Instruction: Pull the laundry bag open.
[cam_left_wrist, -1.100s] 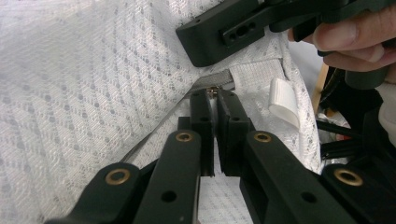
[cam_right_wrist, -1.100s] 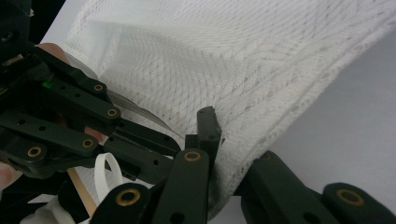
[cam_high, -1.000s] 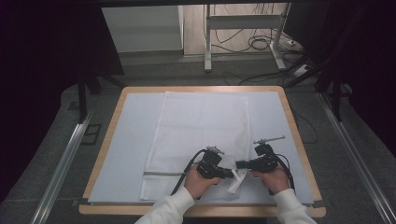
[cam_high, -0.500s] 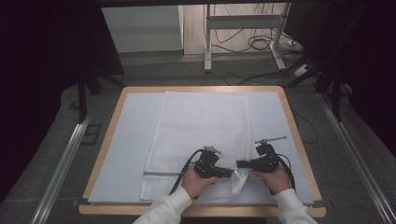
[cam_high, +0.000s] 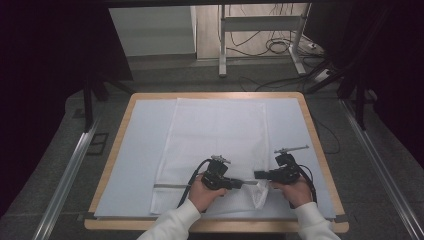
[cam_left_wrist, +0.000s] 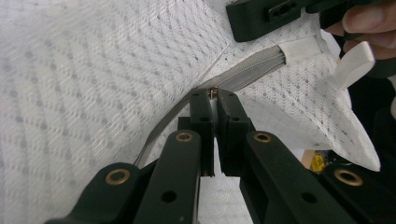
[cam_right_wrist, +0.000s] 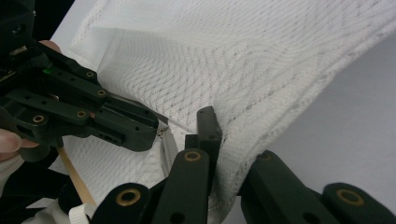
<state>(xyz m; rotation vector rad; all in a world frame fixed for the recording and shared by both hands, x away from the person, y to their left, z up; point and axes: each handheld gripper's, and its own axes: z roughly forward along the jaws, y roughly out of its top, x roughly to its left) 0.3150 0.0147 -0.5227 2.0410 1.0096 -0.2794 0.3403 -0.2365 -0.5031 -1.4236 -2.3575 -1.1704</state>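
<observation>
A white mesh bag (cam_high: 215, 135) lies flat on the pale mat (cam_high: 140, 150), with a grey zipper (cam_high: 170, 185) along its near edge. My left gripper (cam_high: 240, 183) is shut on the small metal zipper pull (cam_left_wrist: 213, 92), and the zipper tape (cam_left_wrist: 247, 74) curves away past its tips. My right gripper (cam_high: 257, 175) faces it from the right. It is shut on the bag's mesh fabric (cam_right_wrist: 243, 154) beside the zipper's end and lifts that corner (cam_high: 260, 192) a little off the mat. The two grippers' tips nearly meet.
The mat covers a wooden-edged table (cam_high: 312, 130). A cable (cam_high: 192, 175) loops from the left gripper over the bag. Beyond the table, a dark floor carries metal rails (cam_high: 70, 170), a stand's legs (cam_high: 222, 45) and loose cables (cam_high: 280, 47).
The left gripper has shifted slightly to the left along the zipper. The right gripper has held still with the bag's corner.
</observation>
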